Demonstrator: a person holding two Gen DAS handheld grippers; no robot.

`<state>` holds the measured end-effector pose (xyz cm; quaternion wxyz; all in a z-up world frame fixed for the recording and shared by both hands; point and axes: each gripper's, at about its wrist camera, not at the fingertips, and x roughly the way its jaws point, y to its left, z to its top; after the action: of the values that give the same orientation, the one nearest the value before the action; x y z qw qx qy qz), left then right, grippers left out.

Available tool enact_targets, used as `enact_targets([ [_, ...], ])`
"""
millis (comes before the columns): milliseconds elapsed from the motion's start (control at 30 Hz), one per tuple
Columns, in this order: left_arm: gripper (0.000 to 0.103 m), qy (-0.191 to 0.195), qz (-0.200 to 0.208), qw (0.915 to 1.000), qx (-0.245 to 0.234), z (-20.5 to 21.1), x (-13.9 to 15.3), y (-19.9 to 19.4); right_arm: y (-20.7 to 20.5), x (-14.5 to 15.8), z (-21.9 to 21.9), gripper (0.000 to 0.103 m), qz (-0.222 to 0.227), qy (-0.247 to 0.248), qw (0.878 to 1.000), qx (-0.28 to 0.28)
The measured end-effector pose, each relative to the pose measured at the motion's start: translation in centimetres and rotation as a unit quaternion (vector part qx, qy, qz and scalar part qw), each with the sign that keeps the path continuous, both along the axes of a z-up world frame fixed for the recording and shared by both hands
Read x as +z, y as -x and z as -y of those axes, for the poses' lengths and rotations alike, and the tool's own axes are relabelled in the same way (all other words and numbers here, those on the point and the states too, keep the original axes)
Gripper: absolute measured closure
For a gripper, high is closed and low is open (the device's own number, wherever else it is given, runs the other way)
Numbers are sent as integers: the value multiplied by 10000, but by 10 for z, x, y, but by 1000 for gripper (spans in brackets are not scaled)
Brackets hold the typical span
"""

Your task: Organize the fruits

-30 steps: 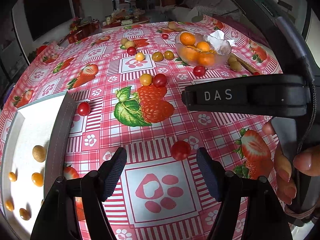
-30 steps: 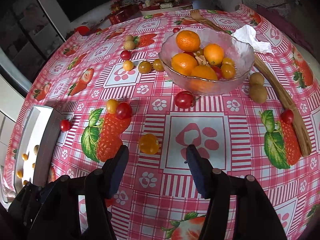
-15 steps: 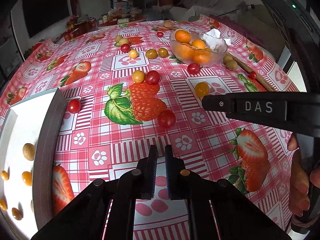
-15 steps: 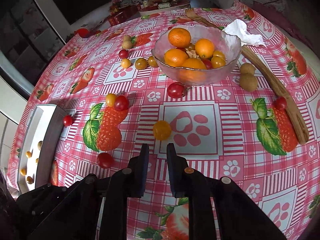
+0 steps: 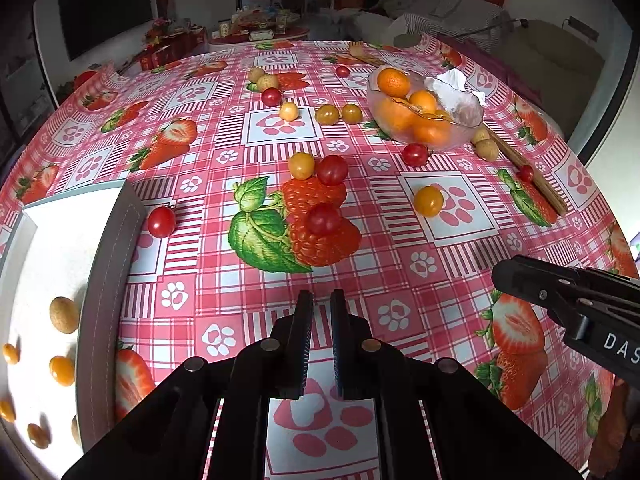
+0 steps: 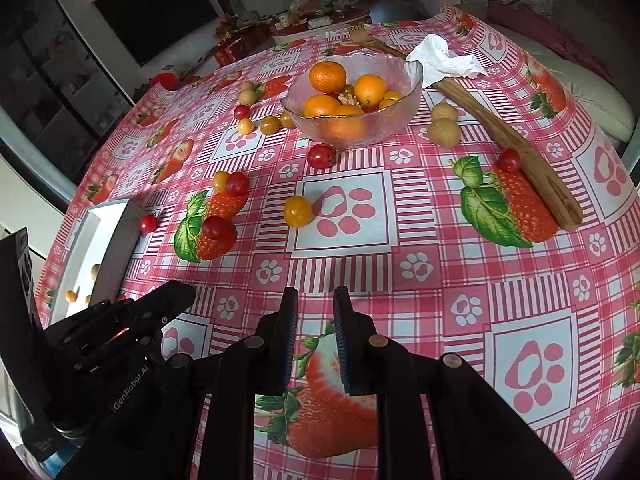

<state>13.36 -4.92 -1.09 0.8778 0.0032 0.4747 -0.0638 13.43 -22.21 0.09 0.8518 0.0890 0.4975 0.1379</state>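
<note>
Cherry tomatoes and small yellow fruits lie loose on the strawberry tablecloth. A red tomato [image 5: 323, 218] sits on the printed raspberry; a yellow fruit [image 5: 428, 200] lies right of it, also in the right wrist view [image 6: 297, 211]. A glass bowl [image 5: 464, 114] holds oranges [image 6: 327, 76]. A white tray [image 5: 48, 248] at the left holds several small fruits. My left gripper [image 5: 320, 300] is shut and empty, above the cloth, well short of the tomato. My right gripper [image 6: 315, 300] is nearly shut and empty, short of the yellow fruit.
A long wooden utensil [image 6: 516, 148] lies right of the bowl with a crumpled tissue [image 6: 440, 60] beside it. Two beige round fruits [image 6: 444, 126] sit next to it. A red tomato [image 5: 161, 221] rests by the tray's grey rim.
Both grippers went from open to shut with nothing in them and drew back from the fruit. The red tomato rolled away from the left fingers onto the printed raspberry.
</note>
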Motion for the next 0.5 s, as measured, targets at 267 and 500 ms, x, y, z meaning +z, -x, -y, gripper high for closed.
enact_targets([
  [267, 93, -66, 59, 10000, 45, -2, 1, -22, 1, -1, 1, 54, 162, 290, 9994, 29],
  [500, 61, 285, 40, 9994, -170, -11, -1, -17, -1, -4, 5, 44, 136, 250, 9996, -19],
])
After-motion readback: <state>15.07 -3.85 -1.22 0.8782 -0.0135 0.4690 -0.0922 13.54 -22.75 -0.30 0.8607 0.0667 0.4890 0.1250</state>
